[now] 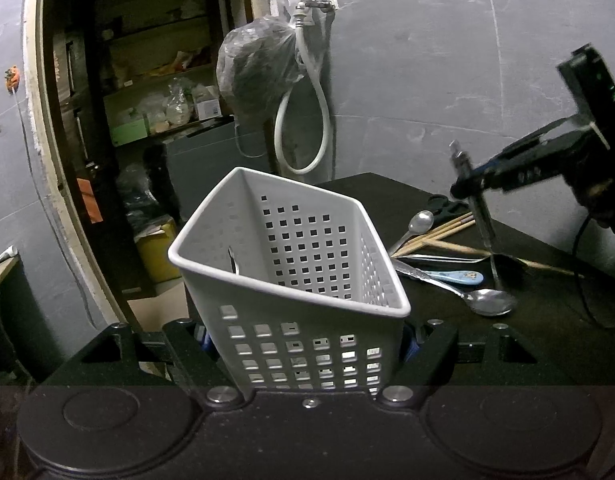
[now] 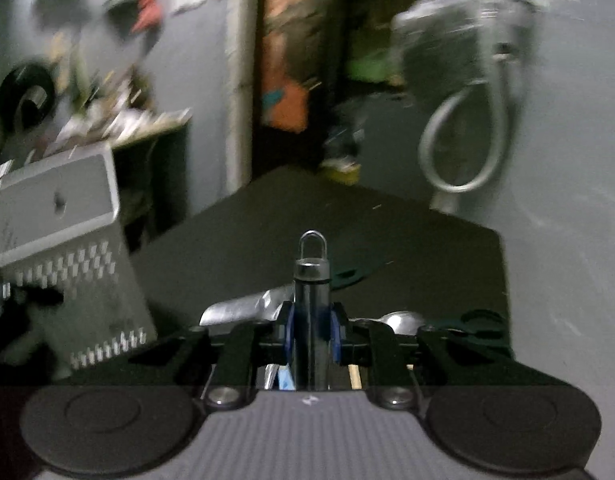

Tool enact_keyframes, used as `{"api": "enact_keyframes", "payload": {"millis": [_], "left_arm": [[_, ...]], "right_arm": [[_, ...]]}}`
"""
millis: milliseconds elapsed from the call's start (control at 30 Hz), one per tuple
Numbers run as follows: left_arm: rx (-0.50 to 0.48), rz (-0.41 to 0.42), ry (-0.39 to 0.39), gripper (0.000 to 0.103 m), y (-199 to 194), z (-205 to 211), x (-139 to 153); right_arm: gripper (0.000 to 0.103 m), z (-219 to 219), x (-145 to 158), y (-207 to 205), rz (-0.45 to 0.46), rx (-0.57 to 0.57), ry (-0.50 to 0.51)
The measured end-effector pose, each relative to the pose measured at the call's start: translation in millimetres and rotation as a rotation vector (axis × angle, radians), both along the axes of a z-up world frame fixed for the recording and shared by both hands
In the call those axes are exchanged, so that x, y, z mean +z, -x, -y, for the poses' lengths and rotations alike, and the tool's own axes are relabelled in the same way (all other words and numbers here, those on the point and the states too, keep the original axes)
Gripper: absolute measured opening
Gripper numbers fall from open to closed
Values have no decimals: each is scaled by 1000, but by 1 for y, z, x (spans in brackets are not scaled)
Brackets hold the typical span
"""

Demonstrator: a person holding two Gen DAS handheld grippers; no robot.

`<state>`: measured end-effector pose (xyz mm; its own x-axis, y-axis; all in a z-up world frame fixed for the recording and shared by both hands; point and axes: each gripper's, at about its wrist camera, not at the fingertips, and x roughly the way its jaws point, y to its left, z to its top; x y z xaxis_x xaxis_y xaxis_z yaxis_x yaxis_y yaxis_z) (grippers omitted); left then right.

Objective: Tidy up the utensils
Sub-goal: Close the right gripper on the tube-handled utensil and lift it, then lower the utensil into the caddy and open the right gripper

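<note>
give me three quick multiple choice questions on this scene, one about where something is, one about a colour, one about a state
1. Where do the loose spoons lie?
A. inside the basket
B. on the dark table beside the basket
C. on the floor

2. What colour is the basket?
A. white
B. red
C. green

3. What is the right gripper doing?
A. hanging empty
B. gripping the basket
C. gripping a dark utensil handle

Answers:
1. B, the spoons rest on the table next to chopsticks, right of the basket in the left wrist view.
2. A, its perforated walls and rim are white.
3. C, the handle, with a metal loop at its end, sits between the blue-padded fingers.
</note>
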<state>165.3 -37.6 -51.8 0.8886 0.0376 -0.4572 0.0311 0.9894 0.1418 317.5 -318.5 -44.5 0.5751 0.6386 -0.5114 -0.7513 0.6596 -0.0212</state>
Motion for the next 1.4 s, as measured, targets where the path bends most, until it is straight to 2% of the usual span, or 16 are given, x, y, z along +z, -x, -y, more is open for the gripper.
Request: {"api": "enact_keyframes", "payload": {"millis": [233, 400, 567, 800, 967, 1167, 1400], "left_arm": [[-18, 0, 1, 79, 1, -5, 0], [-27, 1, 8, 79, 2, -7, 0], [-33, 3, 10, 79, 3, -8, 0], [-37, 3, 10, 79, 2, -8, 0], [-35, 4, 10, 79, 3, -8, 0], [-34, 6, 9, 79, 3, -7, -1], [-35, 6, 8, 79, 3, -7, -1]], "right_arm": [[20, 34, 20, 5, -11, -176, -216], [20, 41, 43, 7, 10, -217, -335], [20, 34, 79, 22, 61, -164, -460], [20, -8, 122, 38, 108, 14, -584], [20, -43, 125, 44, 110, 113, -579], [20, -79, 99, 54, 95, 94, -496], [20, -93, 66, 71, 51, 99, -414]]}}
